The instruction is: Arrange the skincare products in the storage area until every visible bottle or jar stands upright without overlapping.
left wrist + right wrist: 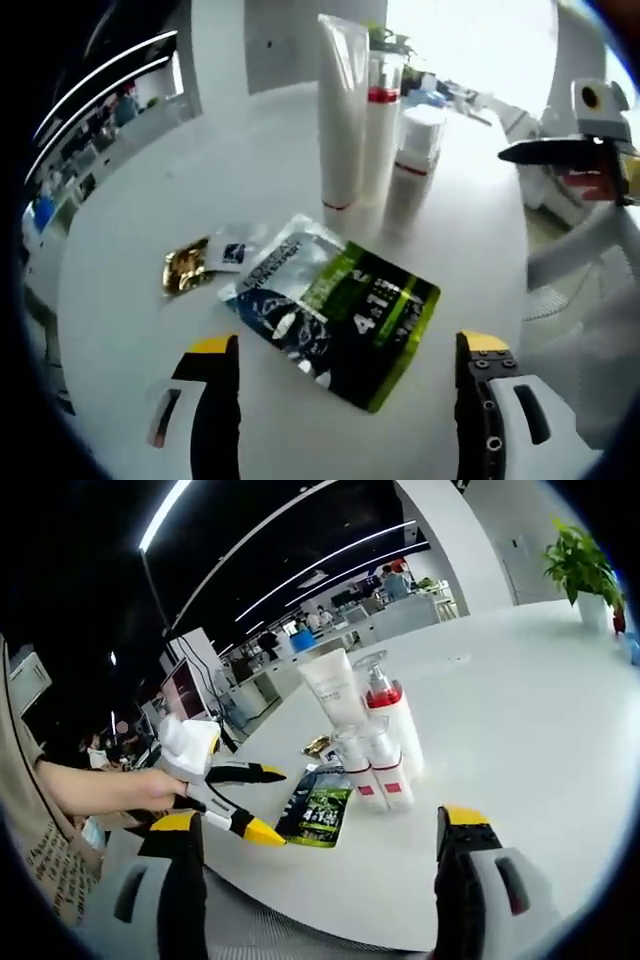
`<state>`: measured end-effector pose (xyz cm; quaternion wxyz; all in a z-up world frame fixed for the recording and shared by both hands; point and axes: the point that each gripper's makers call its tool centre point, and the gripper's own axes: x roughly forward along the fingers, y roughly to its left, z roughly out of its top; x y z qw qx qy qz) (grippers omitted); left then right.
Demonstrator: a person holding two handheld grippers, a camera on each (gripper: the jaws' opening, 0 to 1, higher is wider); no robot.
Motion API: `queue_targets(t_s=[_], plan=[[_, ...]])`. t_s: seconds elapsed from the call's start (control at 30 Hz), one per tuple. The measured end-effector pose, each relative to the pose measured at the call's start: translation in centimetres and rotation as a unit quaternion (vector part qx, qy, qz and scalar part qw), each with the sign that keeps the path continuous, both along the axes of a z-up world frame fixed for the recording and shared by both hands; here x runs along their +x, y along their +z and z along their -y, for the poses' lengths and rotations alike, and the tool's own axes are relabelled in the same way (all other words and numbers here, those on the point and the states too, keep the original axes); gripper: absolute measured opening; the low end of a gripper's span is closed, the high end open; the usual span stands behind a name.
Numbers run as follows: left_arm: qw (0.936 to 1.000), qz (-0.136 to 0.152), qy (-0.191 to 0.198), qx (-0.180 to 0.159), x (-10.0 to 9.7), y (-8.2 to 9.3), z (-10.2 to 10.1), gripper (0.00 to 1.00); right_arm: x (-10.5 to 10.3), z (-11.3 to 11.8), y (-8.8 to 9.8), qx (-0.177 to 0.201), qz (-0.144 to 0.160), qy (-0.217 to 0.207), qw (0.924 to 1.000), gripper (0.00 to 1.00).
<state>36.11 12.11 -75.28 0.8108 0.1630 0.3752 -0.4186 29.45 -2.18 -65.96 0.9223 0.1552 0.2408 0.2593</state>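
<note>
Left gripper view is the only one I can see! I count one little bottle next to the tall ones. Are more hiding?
Observer: Yes. The right gripper view shows two small bottles standing side by side, nearer that camera than the white tube.
Operator: Wow! What's on top of the tall bottle?
Observer: The tall bottle has a clear pump head above a red collar.
Operator: Who's holding my left tool?
Observer: A person's hand grips the left tool from behind.
</note>
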Motion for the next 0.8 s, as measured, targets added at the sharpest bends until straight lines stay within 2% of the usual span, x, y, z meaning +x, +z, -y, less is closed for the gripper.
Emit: queue_targets(t_s=[0.17, 0.37, 0.57, 0.8], plan=[[0.9999, 0.000, 0.001, -0.011, -1.3, 0.8, -0.7, 0.96, -0.1, -0.2, -0.1, -0.005, -0.001, 0.008, 1.0000, 0.97], [0.9997, -0.006, 0.015, -0.019, -2.7, 1.4, -1.8, 0.97, -0.2, -0.4, -0.2, -0.010, 0.000, 0.016, 0.9998, 0.97], [0.9985, -0.004, 0.043, -0.034, -4.0, 2.3, -3.5, 0.97, -0.1, -0.4, -0.2, -0.012, 0.000, 0.016, 0.9998, 0.97], [0.9941, 0.001, 0.092, -0.057, -4.4, 3.2, -5.7, 0.97, -0.2, -0.7, -0.4, -0.019, -0.002, 0.028, 0.9994, 0.97]])
